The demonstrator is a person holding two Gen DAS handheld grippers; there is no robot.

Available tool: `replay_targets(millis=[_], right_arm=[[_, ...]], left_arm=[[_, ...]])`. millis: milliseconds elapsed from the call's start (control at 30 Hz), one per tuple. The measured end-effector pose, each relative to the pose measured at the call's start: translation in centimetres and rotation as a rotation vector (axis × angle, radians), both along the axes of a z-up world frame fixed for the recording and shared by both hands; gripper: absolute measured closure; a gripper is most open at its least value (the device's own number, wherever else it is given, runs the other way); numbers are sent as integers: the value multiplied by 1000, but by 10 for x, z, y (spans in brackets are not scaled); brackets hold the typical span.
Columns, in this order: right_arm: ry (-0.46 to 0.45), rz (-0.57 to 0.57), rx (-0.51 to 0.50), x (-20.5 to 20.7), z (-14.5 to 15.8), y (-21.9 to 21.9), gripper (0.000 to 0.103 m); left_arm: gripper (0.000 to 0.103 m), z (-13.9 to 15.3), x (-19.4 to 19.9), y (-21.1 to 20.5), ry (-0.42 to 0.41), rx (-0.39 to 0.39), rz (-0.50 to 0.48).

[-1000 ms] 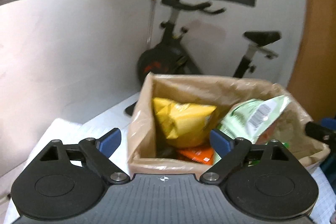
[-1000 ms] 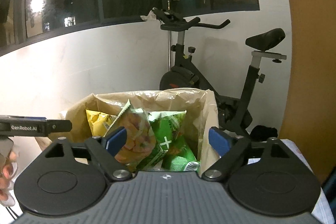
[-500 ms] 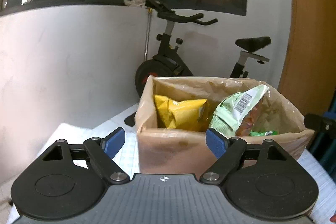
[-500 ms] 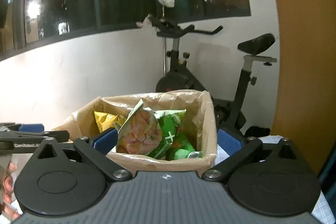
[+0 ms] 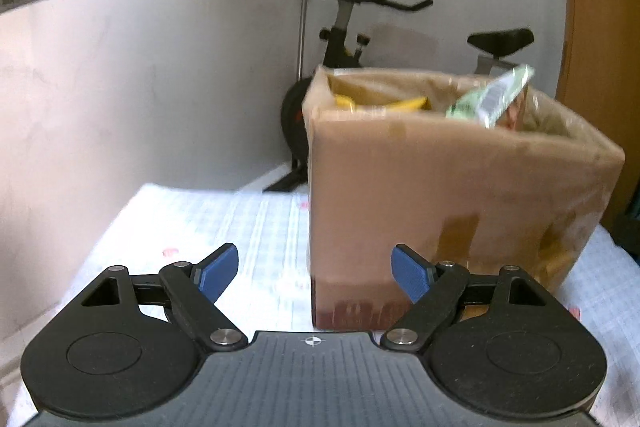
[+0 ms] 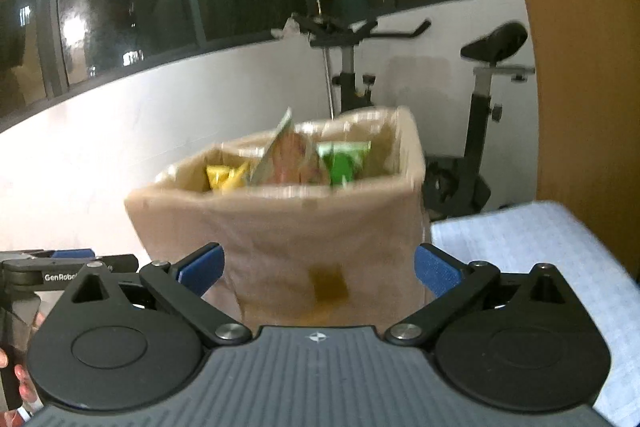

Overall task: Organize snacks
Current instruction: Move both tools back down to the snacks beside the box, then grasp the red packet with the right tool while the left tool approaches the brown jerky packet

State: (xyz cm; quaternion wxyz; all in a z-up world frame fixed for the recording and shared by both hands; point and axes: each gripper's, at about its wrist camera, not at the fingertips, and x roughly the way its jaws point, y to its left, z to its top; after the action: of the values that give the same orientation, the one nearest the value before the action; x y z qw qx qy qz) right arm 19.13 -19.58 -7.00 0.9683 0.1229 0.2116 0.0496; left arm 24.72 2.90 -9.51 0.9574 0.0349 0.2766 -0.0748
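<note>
Bulging snack-filled cardboard box (image 5: pixel 460 187)

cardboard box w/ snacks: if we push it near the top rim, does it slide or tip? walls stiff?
The cardboard box looks taller than its footprint, so a push near the rim may tip it; lower down it should slide on the tablecloth. It probably is light: only crinkly snack bags show inside. The rim looks bowed, so the walls likely flex.

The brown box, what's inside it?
Snack bags poke out of the cardboard box: a yellow bag, a green bag and a pale bag with orange on it. Anything lower is hidden by the box walls.
</note>
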Motion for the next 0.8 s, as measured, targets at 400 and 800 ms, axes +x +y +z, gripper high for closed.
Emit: replay_targets(millis=[400, 800], right_arm=[[157, 70, -37, 3, -70, 7, 9], [335, 91, -42, 10, -121, 29, 37]], left_arm=[[19, -31, -4, -3, 51, 2, -55], [19, -52, -12, -5, 76, 30, -14]])
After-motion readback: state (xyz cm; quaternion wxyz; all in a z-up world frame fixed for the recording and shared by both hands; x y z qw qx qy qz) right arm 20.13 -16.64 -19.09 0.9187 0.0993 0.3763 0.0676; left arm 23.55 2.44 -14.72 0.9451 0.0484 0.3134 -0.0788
